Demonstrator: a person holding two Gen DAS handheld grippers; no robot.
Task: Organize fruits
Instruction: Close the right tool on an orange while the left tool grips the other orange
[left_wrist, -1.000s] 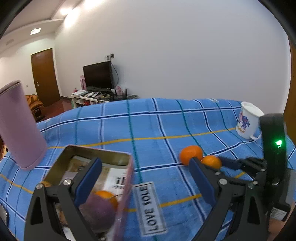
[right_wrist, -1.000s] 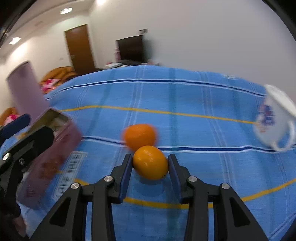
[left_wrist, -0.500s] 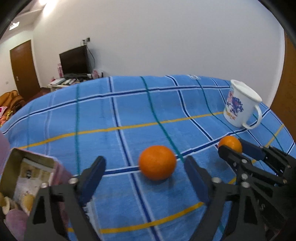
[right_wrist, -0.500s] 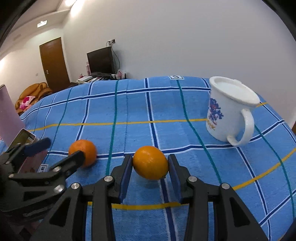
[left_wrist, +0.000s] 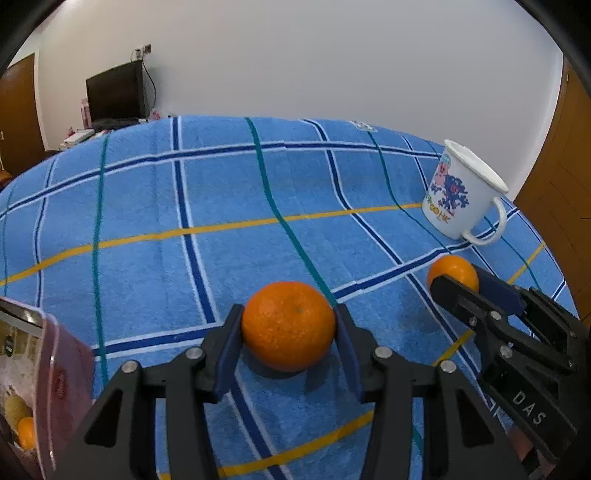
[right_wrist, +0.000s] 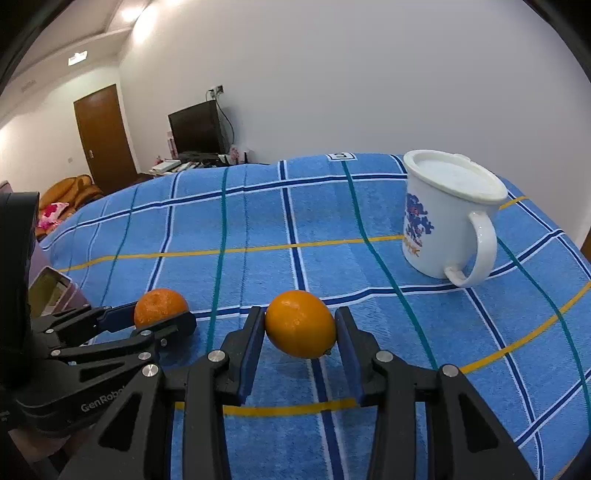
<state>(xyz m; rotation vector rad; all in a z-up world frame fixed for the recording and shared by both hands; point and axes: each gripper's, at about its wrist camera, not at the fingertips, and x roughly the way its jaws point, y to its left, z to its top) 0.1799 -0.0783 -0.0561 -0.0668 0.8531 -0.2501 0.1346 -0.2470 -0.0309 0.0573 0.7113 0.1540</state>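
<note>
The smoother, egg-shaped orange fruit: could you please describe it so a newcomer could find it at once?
On the blue plaid blanket, look in front of the white printed mug. The fruit sits gripped in the right gripper. Unlike the rounder, dimpled orange to its left, it is oval and smooth.

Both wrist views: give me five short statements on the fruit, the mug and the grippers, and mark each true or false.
1. The left gripper has its pads against a round orange. True; its jaws have just been closing on it.
2. The right gripper is empty. False; it is shut on an oval orange fruit.
3. The mug lies on its side. False; it stands upright on the blue checked cloth.
4. The mug's handle faces the camera in the right wrist view. True.
5. The tin at the left holds no fruit. False; fruit shows inside.
</note>
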